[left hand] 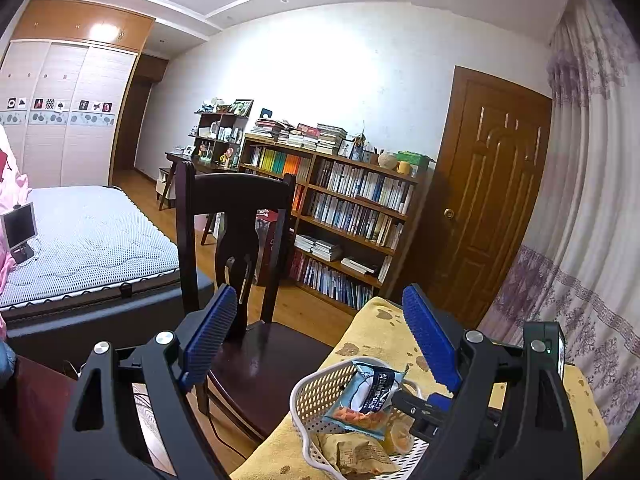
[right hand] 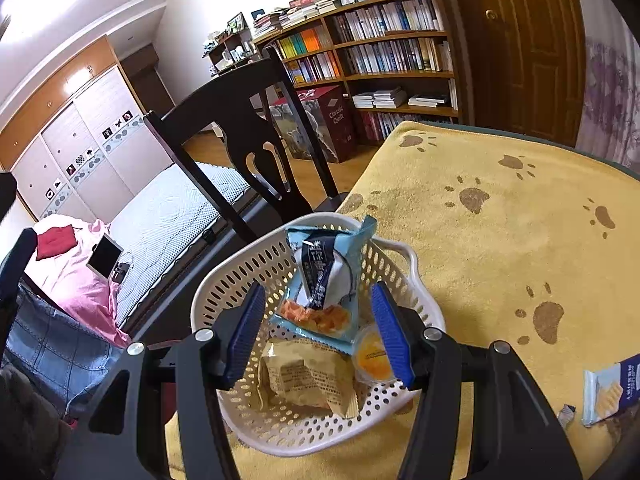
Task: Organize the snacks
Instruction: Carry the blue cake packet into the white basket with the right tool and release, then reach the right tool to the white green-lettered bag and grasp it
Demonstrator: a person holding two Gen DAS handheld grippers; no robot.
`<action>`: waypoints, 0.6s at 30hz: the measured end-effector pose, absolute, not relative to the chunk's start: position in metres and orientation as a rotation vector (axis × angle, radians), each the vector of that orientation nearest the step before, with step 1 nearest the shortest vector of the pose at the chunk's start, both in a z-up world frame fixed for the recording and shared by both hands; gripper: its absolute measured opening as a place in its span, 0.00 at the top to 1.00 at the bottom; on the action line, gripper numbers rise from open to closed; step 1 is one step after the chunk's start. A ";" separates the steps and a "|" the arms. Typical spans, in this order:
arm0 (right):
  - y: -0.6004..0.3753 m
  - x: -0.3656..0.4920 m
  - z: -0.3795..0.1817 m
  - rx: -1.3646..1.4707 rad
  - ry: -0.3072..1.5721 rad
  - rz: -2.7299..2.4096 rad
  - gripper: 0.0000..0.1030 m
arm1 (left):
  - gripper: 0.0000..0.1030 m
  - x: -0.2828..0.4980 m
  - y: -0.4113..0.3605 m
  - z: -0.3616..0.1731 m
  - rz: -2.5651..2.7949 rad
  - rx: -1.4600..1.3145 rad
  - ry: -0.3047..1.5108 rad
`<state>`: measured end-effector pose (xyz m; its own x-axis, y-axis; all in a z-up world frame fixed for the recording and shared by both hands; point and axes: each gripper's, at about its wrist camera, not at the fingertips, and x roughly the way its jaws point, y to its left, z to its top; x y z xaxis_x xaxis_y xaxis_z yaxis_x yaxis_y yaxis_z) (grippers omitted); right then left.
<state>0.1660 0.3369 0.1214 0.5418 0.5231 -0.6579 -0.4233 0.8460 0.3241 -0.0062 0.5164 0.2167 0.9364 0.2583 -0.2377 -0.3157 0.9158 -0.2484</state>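
Right gripper jaws wide apart, gripping nothing, over white basket at lower centre; blue snack bag, tan packet, jelly cup inside. Left gripper spread wide, empty. Another packet on yellow cloth, lower right.

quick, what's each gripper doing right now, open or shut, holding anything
Left gripper: open, holding nothing, raised beside the basket.
Right gripper: open, holding nothing, over the basket with the blue snack bag.
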 end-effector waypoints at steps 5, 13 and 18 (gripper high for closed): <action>0.330 0.162 0.115 0.136 0.834 0.553 0.46 | 0.16 -0.005 0.514 0.217 0.293 -0.284 0.203; 0.303 0.159 0.110 0.158 0.839 0.508 0.46 | 0.16 -0.004 0.507 0.217 0.279 -0.267 0.207; 0.284 0.160 0.106 0.164 0.845 0.462 0.46 | 0.16 -0.004 0.504 0.217 0.273 -0.262 0.208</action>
<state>0.1599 0.2845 0.1057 0.5719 0.4557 -0.6821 -0.3281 0.8892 0.3189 -0.0040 0.5037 0.2175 0.9420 0.2381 -0.2364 -0.2917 0.9294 -0.2261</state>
